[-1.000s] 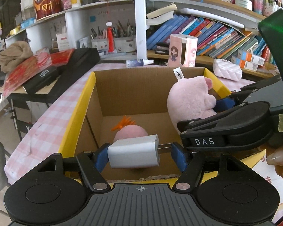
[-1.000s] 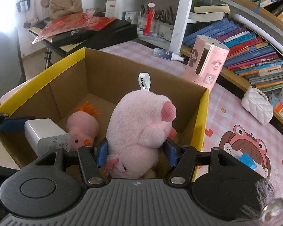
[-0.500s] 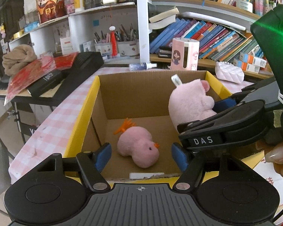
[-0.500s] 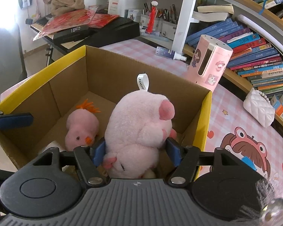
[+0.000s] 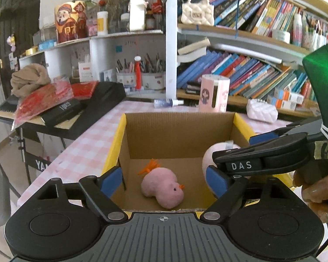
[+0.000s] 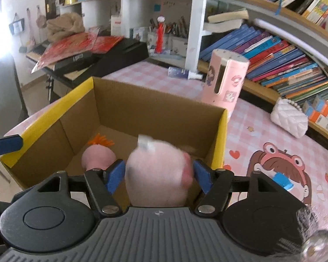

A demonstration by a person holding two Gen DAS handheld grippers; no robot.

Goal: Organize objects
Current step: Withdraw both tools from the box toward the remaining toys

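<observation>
Right gripper (image 6: 156,172) spread around pig (image 6: 157,172), blurred, over box (image 6: 155,111). Left gripper (image 5: 164,180) spread, empty. Pig soft, light; grip body sides, 3 and 9 o'clock.

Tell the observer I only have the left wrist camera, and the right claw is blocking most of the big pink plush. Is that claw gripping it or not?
Observer: In the right wrist view the big pink plush sits low in the cardboard box, between the blue pads of the right claw. The pads look just clear of it on both sides, so the claw seems to be open, though the plush is blurred.
Operator: What's on the table right of the box? The claw hides that from me.
Observer: Pink checked tablecloth with a cartoon girl print lying flat beside the box's right wall. I see nothing loose on that patch.
</observation>
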